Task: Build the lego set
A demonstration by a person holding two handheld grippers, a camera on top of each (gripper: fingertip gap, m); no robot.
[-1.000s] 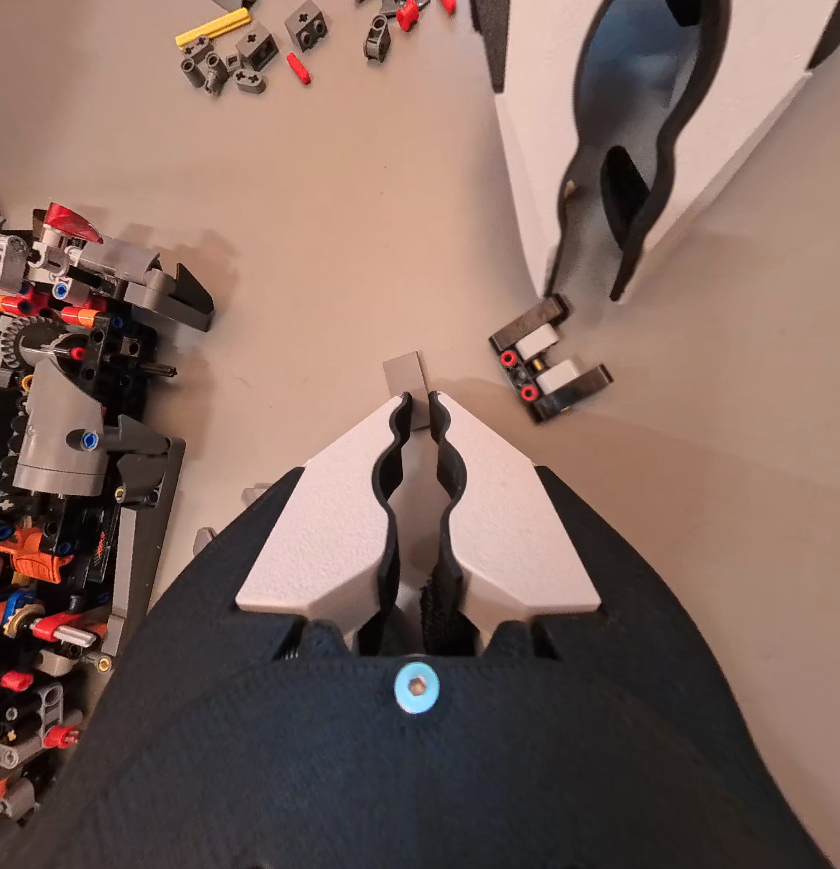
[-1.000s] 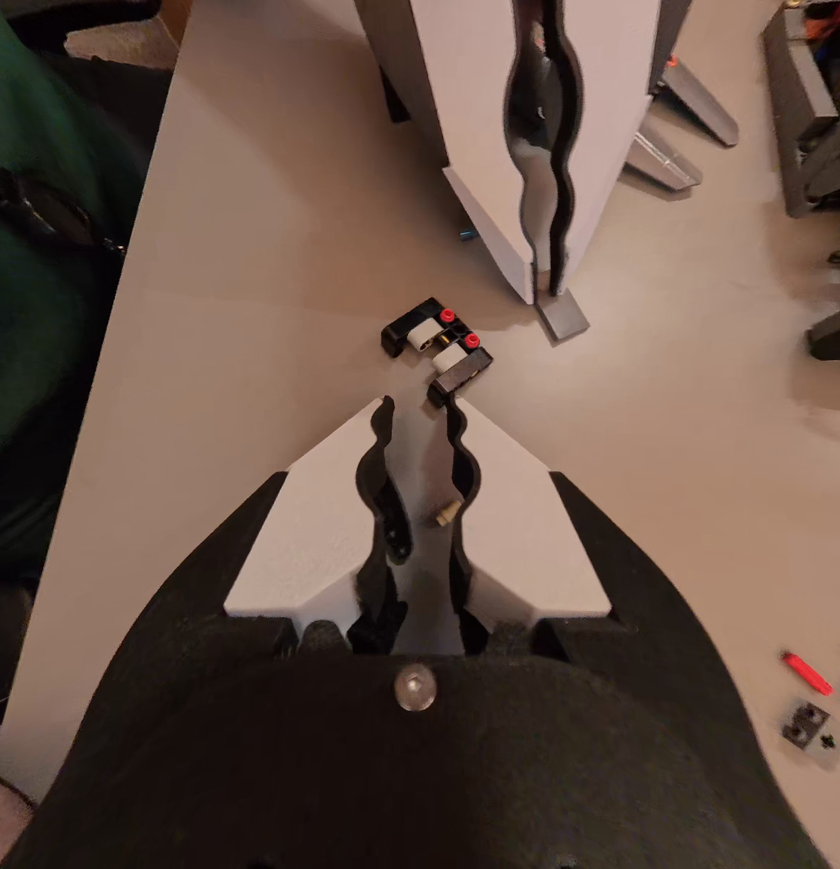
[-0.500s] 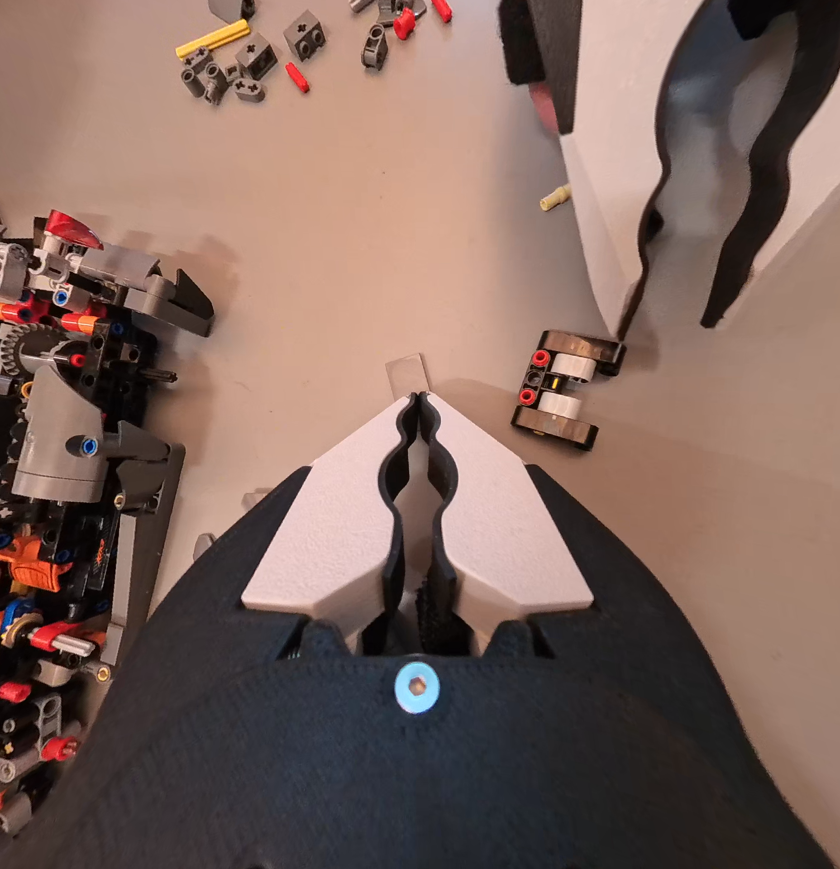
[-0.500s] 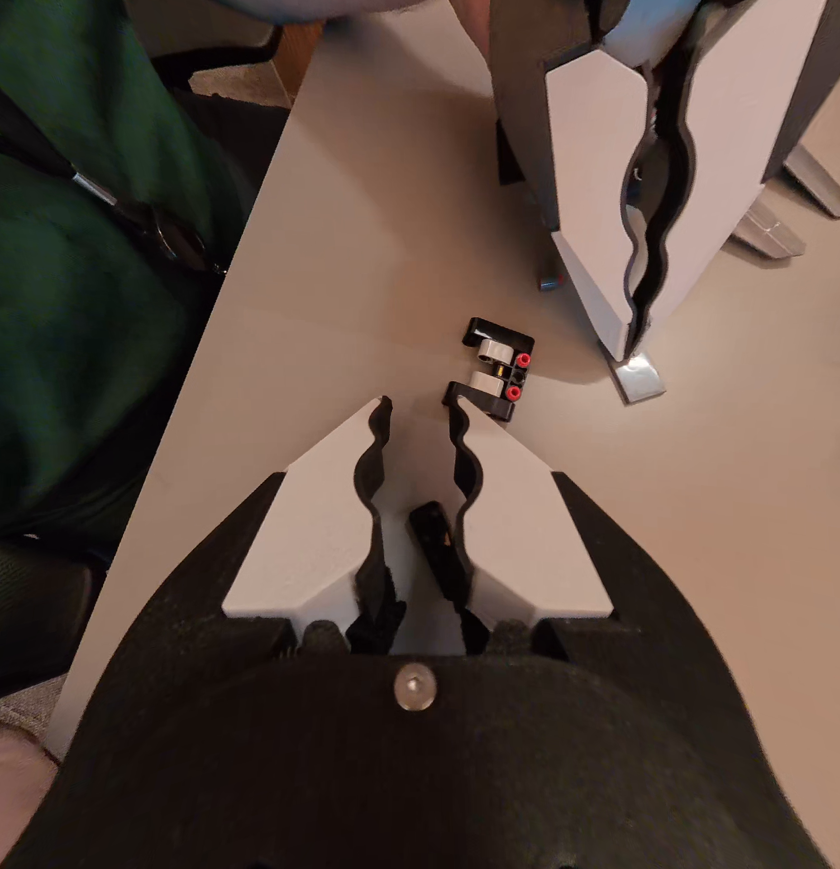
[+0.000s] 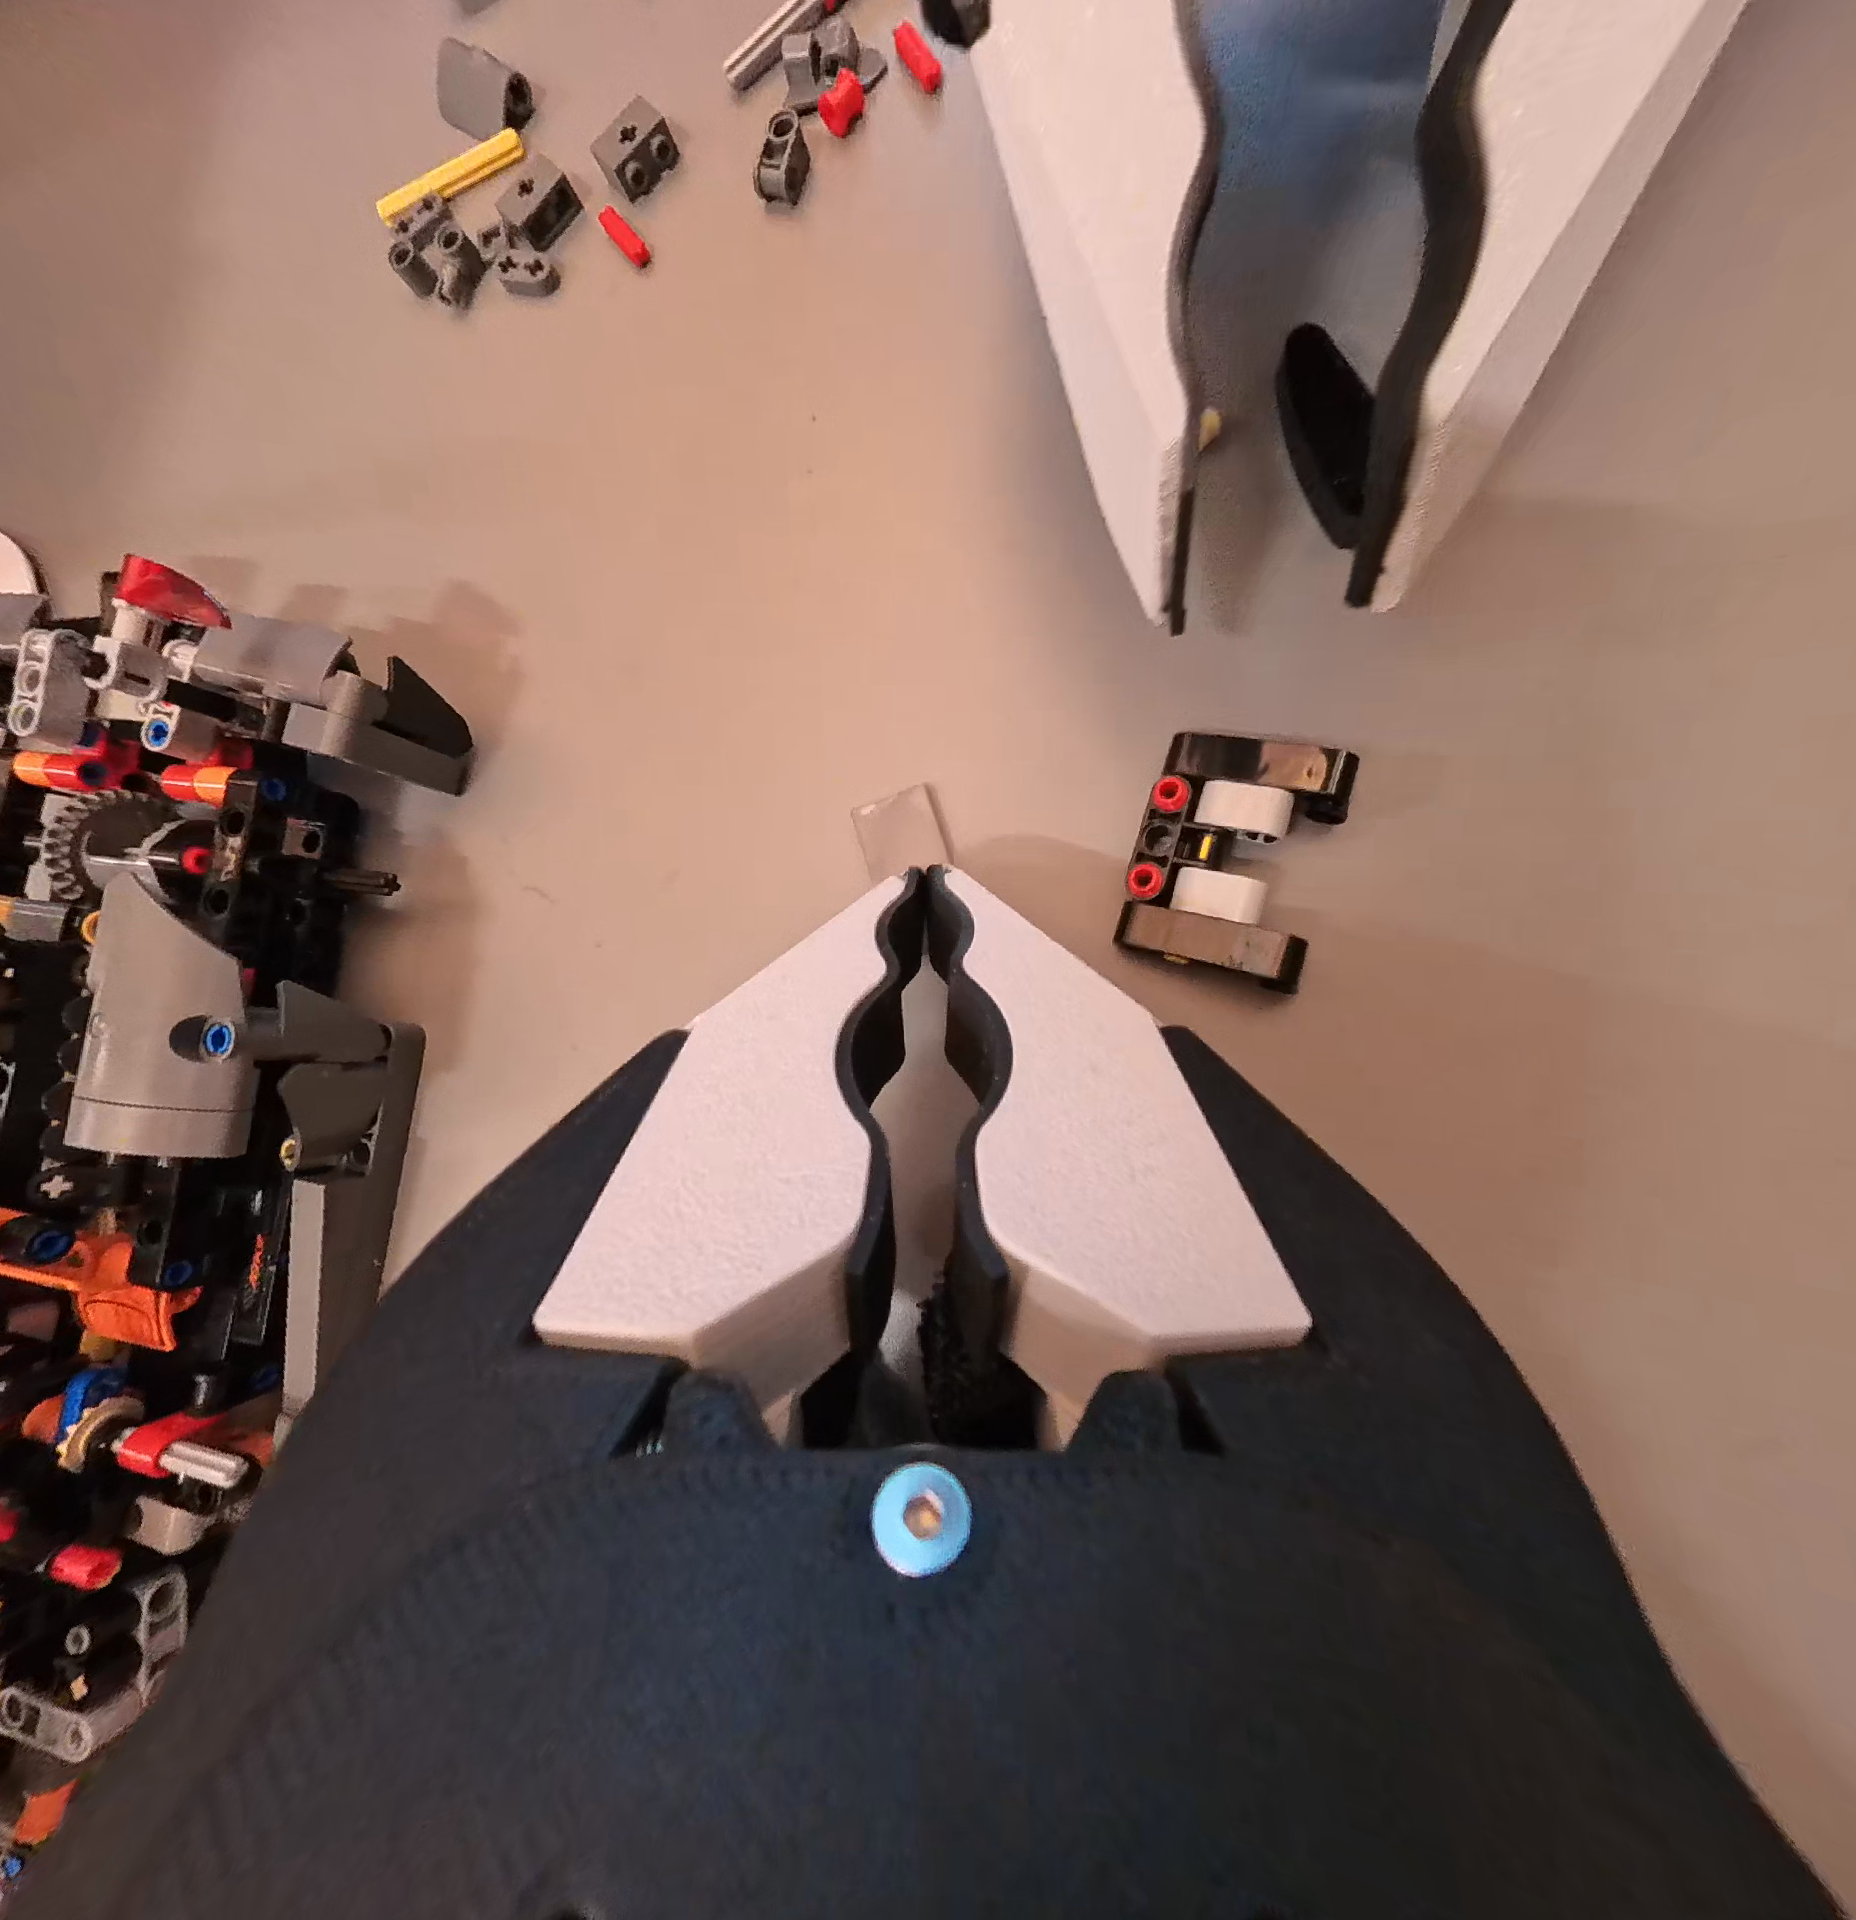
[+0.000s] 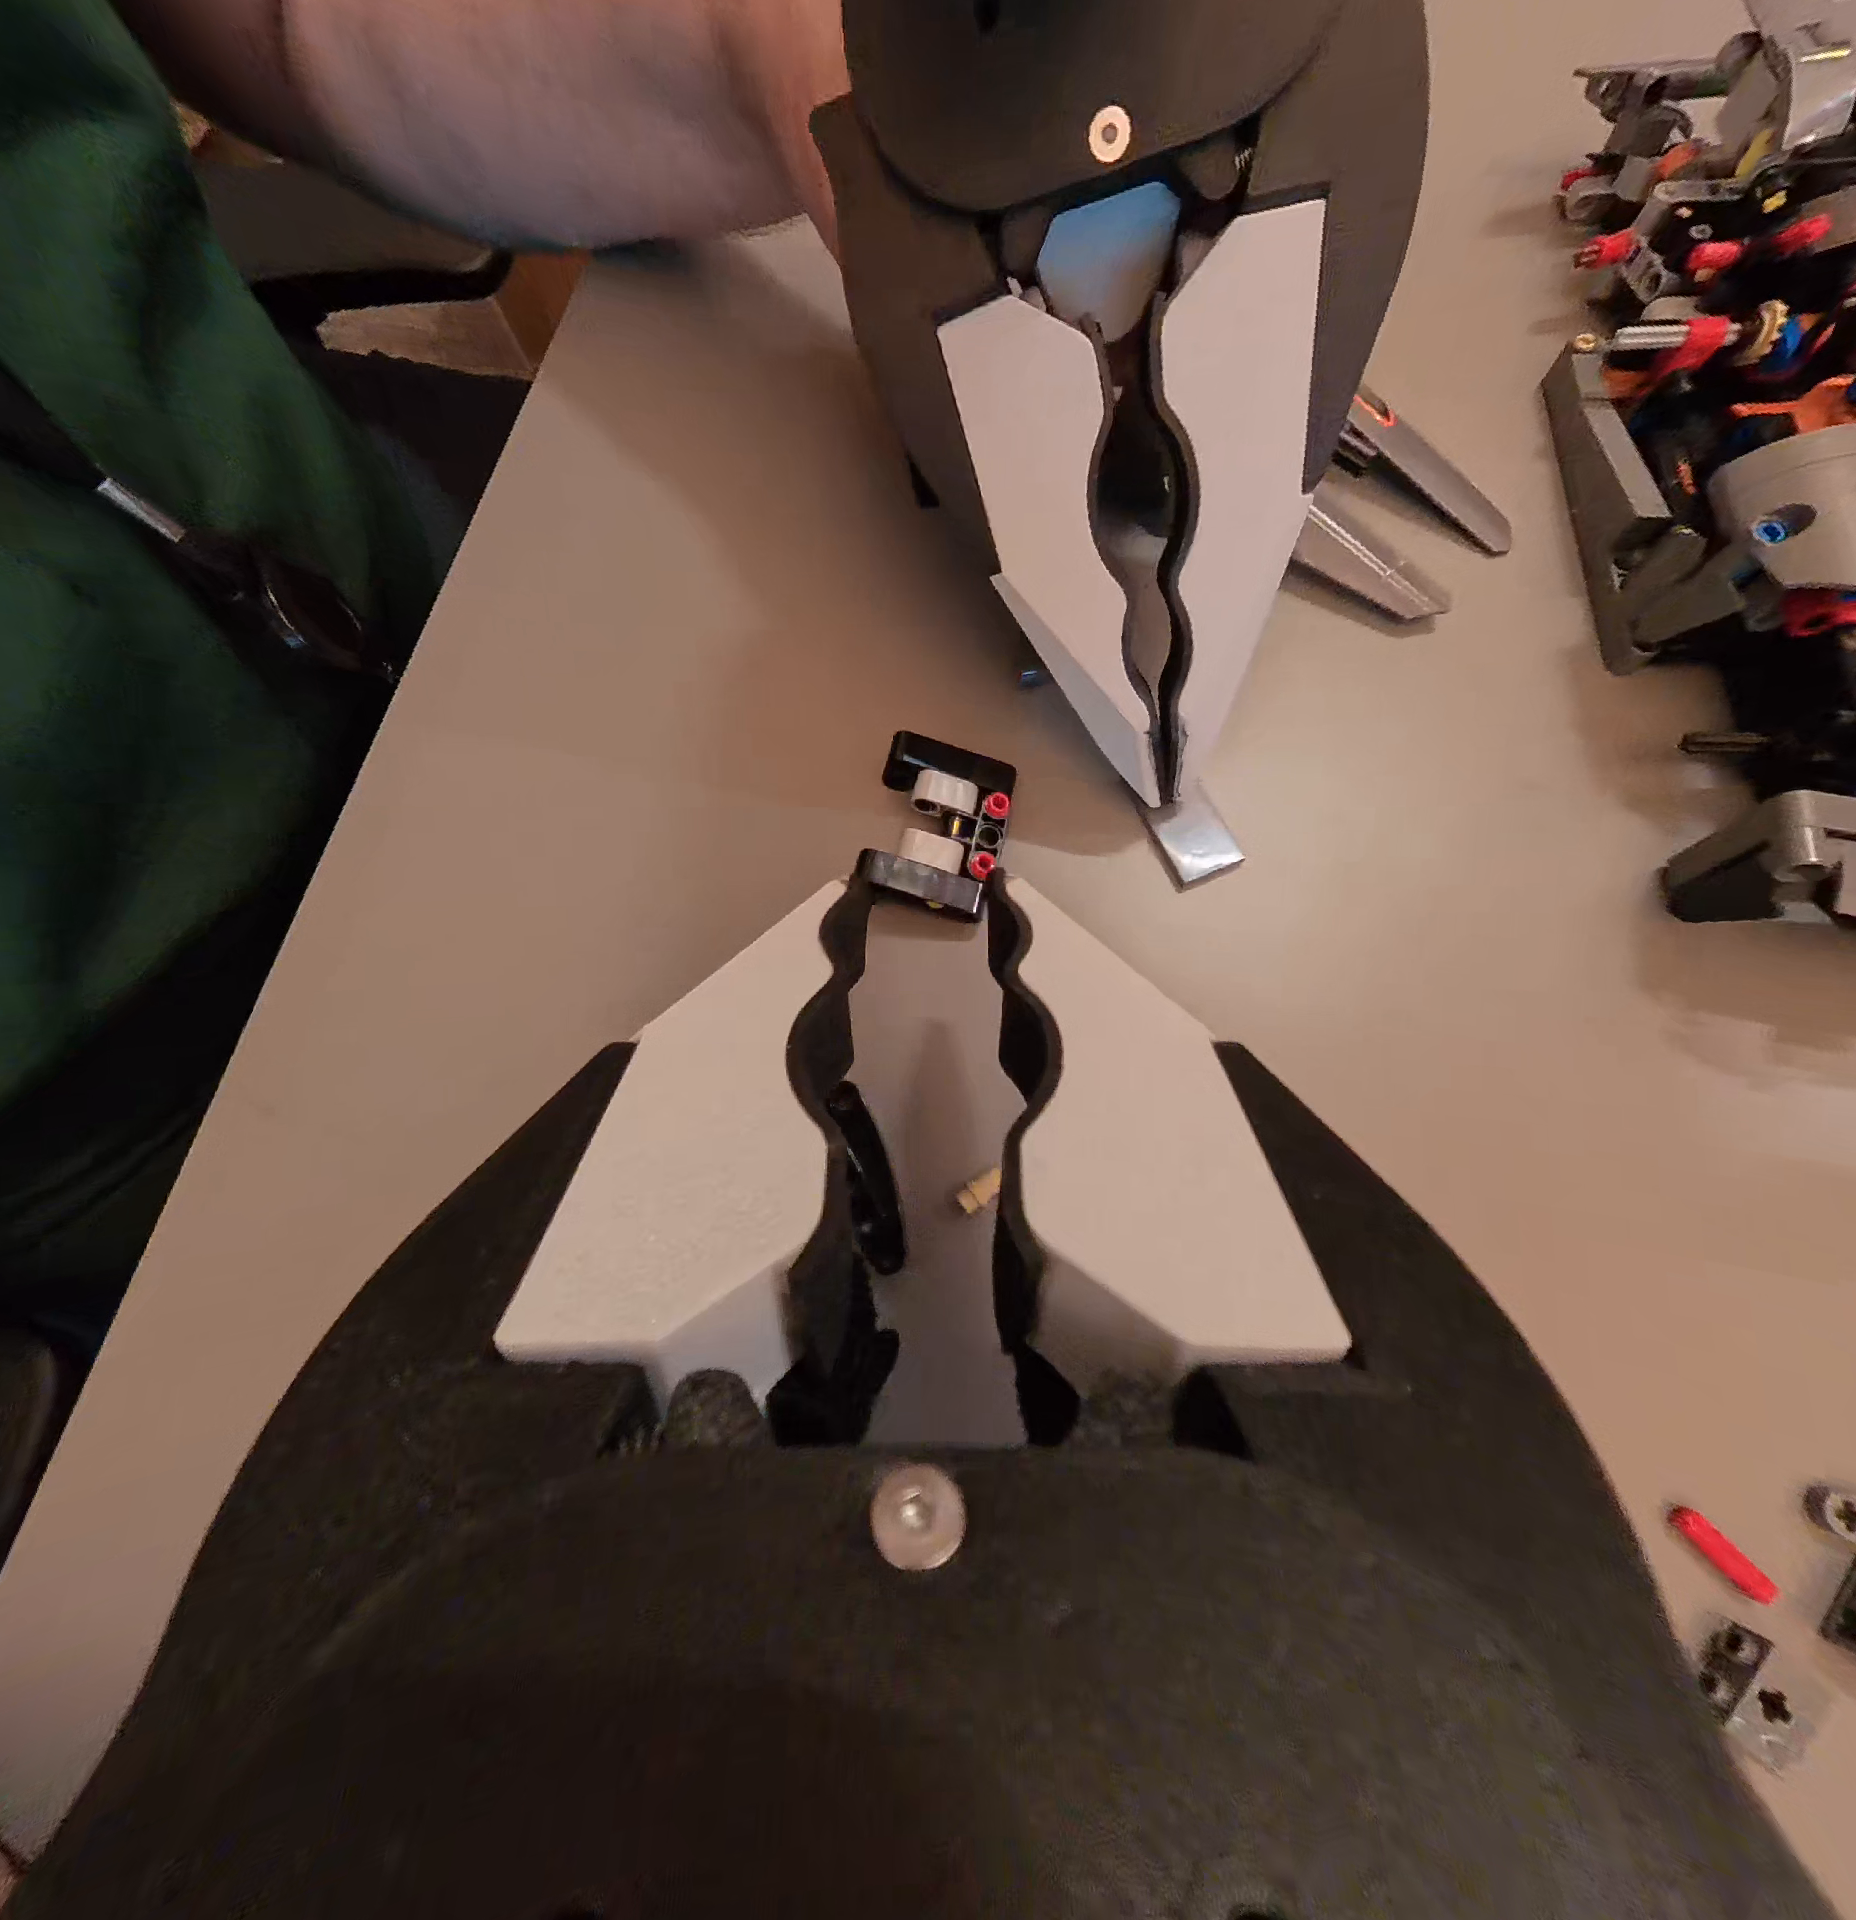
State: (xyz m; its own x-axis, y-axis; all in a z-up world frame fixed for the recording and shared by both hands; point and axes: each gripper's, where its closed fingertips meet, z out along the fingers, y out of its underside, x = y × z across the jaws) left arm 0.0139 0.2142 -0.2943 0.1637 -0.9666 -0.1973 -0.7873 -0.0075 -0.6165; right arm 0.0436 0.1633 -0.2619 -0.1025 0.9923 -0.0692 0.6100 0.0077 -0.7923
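the small lego subassembly [image 5: 1230,860], two black beams joined by white connectors and red pins, lay flat on the beige tabletop [image 5: 778,540], just right of the left gripper [image 5: 924,875] and right at the spread fingertips of the right gripper [image 6: 922,902]. the left gripper's jaws were clenched together at the tips, pinning the near end of a thin flat grey tile [image 5: 900,823] down on the table. the right gripper stood released, its jaws wide apart; a short black beam [image 6: 866,1174] lay against the inside of its left finger and a tiny tan pin [image 6: 978,1191] sat on the table between the fingers, whether either was held up or merely resting could not be told. the big partly built lego model [image 5: 124,1091], black, grey and orange, stood well to the left and was cut off by the frame edge. loose grey, yellow and red parts [image 5: 508,197] were scattered at the far side. in the right wrist view the table edge ran diagonally, with a dark green garment [image 6: 124,582] beyond it and a blurred patch above; little else of the room showed.
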